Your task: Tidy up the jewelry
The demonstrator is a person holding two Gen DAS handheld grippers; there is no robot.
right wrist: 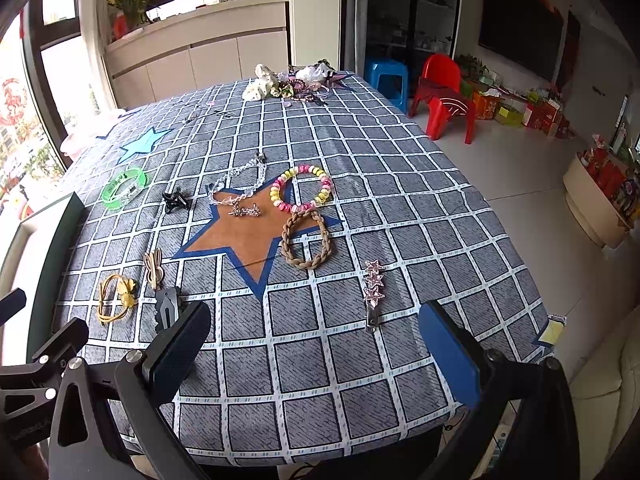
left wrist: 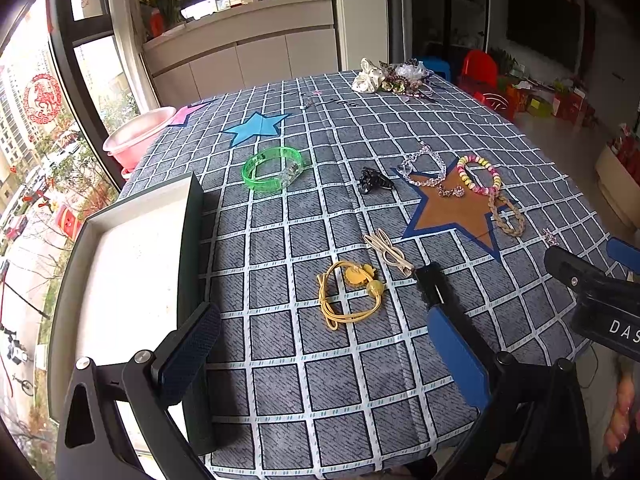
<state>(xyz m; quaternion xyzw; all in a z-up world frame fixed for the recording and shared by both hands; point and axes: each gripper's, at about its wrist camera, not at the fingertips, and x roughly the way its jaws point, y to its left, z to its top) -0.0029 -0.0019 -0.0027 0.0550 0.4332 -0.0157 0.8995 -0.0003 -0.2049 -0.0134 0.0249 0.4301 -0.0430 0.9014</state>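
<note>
Now both tools hang over the near edge of the surface [right wrist: 360, 364], a table under a grey-blue checked cloth. The left hand-held gripper [left wrist: 320, 344] has its jaws spread wide with nothing between them, and the right hand-held gripper [right wrist: 316, 344] is just as wide and just as bare.

Jewelry is scattered across the cloth. A yellow cord bracelet with a yellow charm [left wrist: 350, 294] lies straight ahead of the left tool, with a cream looped hair tie [left wrist: 388, 250] just beyond it and a black scalloped hair clip [right wrist: 166, 306] touching the tie's near end. Further out sit a translucent green plastic bangle [left wrist: 272, 170] and a small black claw clip [left wrist: 374, 180].

On the brown paper star with a blue border [right wrist: 244, 232] rest a clear crystal bead bracelet [right wrist: 240, 188] and a pink-and-yellow candy bead bracelet [right wrist: 302, 188]; a tan braided rope bracelet [right wrist: 306, 242] overlaps its right point. A pink rhinestone star hair clip [right wrist: 374, 288] lies ahead of the right tool.

At the left edge stands an open white-lined box with dark sides [left wrist: 132, 264], beside the left tool's left finger
</note>
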